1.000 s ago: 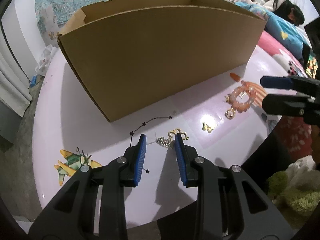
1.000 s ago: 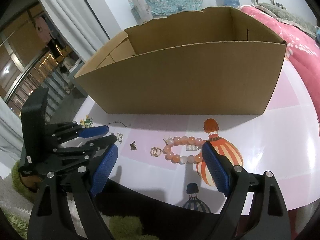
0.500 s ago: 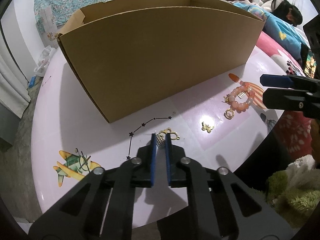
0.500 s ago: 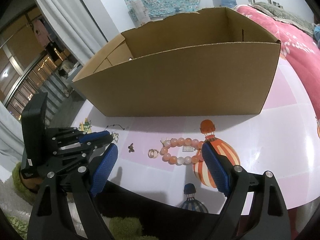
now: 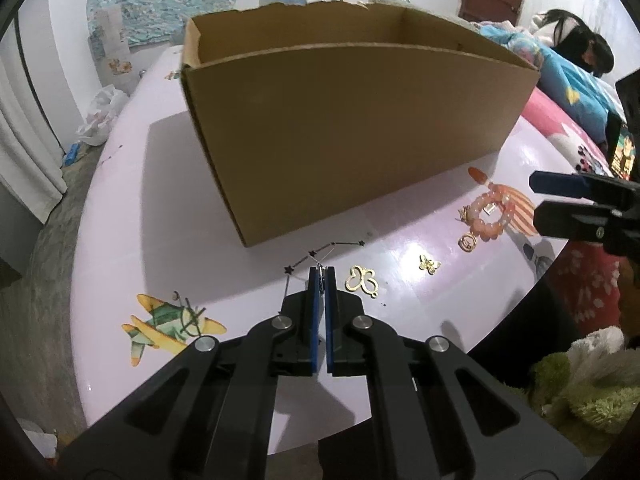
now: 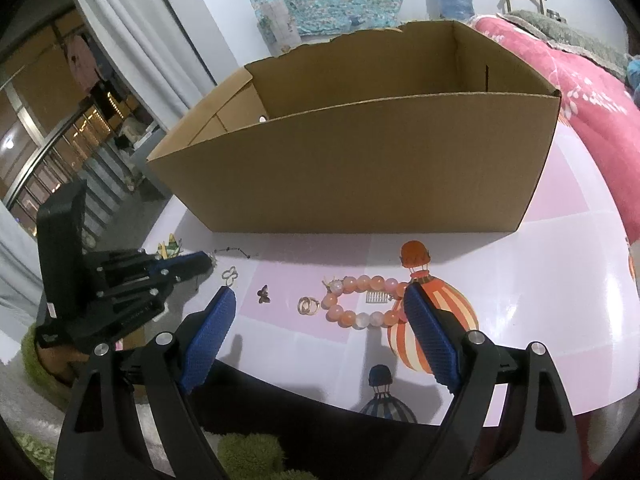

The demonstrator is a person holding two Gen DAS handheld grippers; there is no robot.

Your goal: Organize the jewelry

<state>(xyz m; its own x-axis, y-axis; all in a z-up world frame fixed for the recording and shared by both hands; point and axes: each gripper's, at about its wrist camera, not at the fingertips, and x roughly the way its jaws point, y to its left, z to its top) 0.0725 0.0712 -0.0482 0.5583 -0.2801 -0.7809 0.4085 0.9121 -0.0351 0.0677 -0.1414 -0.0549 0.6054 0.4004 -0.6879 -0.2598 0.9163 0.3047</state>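
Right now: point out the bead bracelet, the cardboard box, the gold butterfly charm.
bead bracelet [image 6: 362, 280], right wrist view, top bead row.
cardboard box [image 5: 352, 128], left wrist view, near wall.
gold butterfly charm [image 5: 429, 264], left wrist view, its middle.

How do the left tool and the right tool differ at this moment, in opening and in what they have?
The left tool is shut, its blue pads pinching a small silver charm at the tips; the right tool stands wide open and holds nothing. The left tool sits by the gold butterfly charm, while the right tool hangs over the pink bead bracelet without touching it. Both point down at the table in front of the cardboard box.
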